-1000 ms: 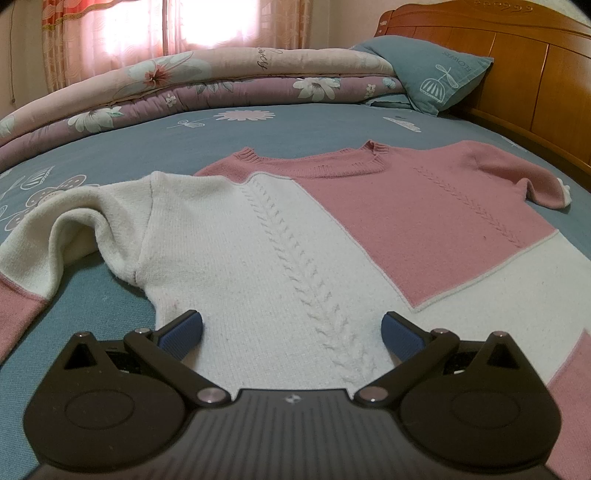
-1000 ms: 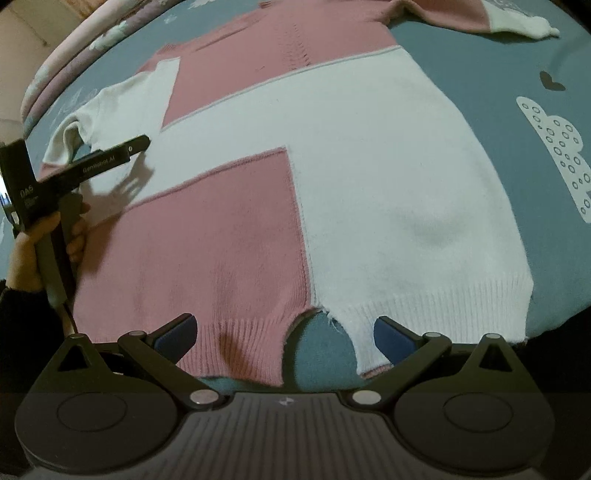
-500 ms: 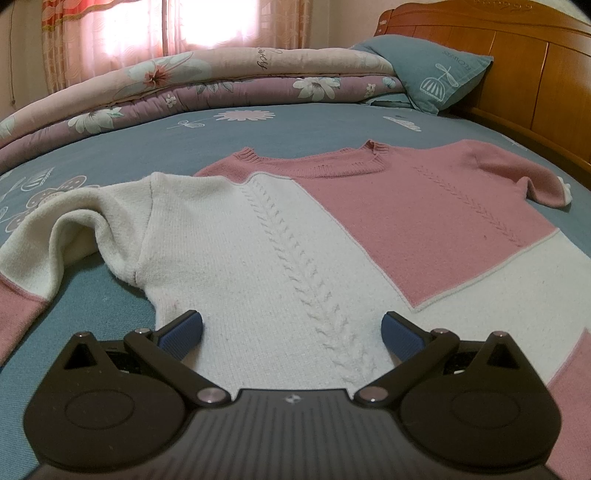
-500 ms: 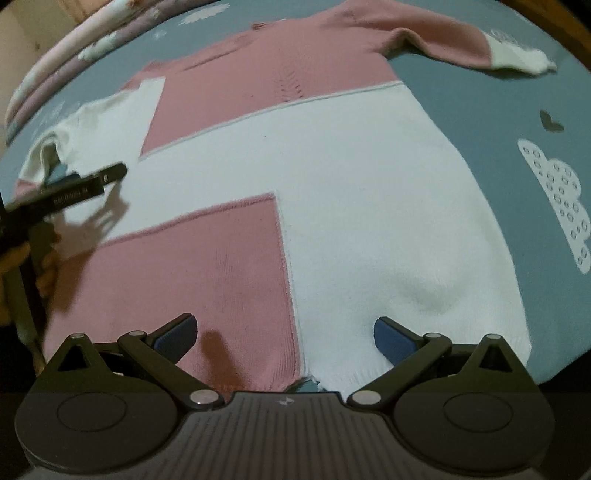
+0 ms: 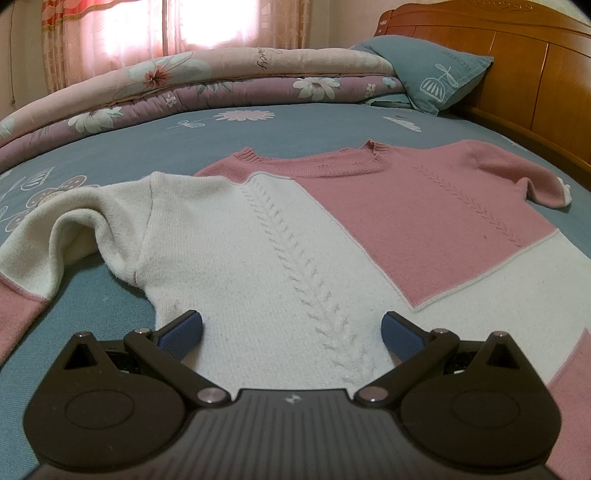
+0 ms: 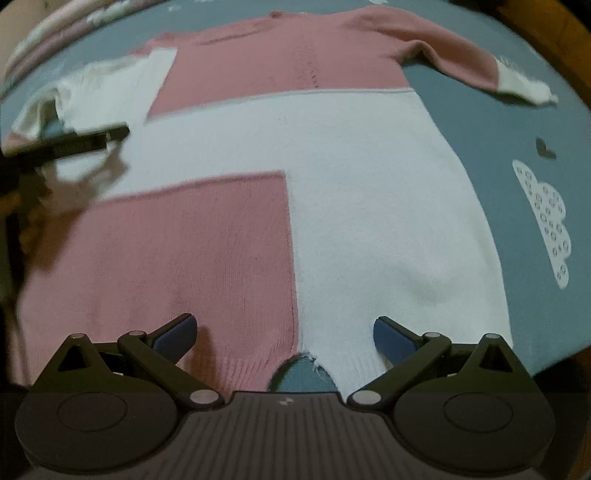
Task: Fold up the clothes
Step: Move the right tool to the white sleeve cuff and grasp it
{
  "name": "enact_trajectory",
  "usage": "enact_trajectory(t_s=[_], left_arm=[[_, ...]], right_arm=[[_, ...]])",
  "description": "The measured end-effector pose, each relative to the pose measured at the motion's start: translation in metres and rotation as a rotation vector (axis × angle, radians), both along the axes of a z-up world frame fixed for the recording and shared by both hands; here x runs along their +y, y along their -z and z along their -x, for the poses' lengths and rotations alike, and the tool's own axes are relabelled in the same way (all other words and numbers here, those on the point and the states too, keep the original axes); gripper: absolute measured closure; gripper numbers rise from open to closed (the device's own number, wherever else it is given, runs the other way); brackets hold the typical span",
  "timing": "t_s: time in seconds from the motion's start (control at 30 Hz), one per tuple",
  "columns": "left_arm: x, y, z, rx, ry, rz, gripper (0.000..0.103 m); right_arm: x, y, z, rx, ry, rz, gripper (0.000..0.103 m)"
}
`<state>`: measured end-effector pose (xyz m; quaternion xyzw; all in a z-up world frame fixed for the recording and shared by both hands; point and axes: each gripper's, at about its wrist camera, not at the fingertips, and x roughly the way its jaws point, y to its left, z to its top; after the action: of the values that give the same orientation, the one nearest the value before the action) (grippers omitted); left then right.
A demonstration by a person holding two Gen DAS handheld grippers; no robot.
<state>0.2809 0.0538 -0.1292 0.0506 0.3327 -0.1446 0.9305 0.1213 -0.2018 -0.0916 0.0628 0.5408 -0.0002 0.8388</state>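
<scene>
Overall: sweater [image 5: 295,236] flat on blue bedsheet [image 5: 147,147]; wooden headboard [image 5: 517,74]; both tongs apart.

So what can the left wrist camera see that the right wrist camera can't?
Only the left wrist view shows the pillow, the folded quilt, the headboard and the curtained window. Only the right wrist view shows the sweater's split hem, a cloud print and the left gripper from outside. Both show the pink and white sweater lying flat on the blue sheet, with open fingers.
</scene>
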Motion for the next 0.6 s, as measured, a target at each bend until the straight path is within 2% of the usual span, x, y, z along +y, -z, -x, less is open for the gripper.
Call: enact_trajectory(t_s=[0.03,0.2,0.3,0.43,0.6], left_arm=[[0.000,0.000,0.000,0.000,0.000,0.000,0.001],[0.000,0.000,0.000,0.000,0.000,0.000,0.001],[-0.001,0.001,-0.001,0.000,0.000,-0.004,0.001],[-0.002,0.001,0.000,0.000,-0.001,-0.008,0.001],[-0.003,0.001,0.000,0.000,-0.002,-0.008,0.000]], right_arm=[[-0.004,-0.006,-0.001,-0.012,0.006,-0.020,0.000],[-0.044,-0.054,-0.017,-0.229,0.061,-0.002,0.000],[-0.079,-0.071,-0.035,-0.357,0.128,-0.069,0.000],[-0.122,-0.068,-0.061,-0.444,0.217,-0.219,0.000],[-0.157,-0.068,-0.106,-0.550,0.206,-0.294,0.000]])
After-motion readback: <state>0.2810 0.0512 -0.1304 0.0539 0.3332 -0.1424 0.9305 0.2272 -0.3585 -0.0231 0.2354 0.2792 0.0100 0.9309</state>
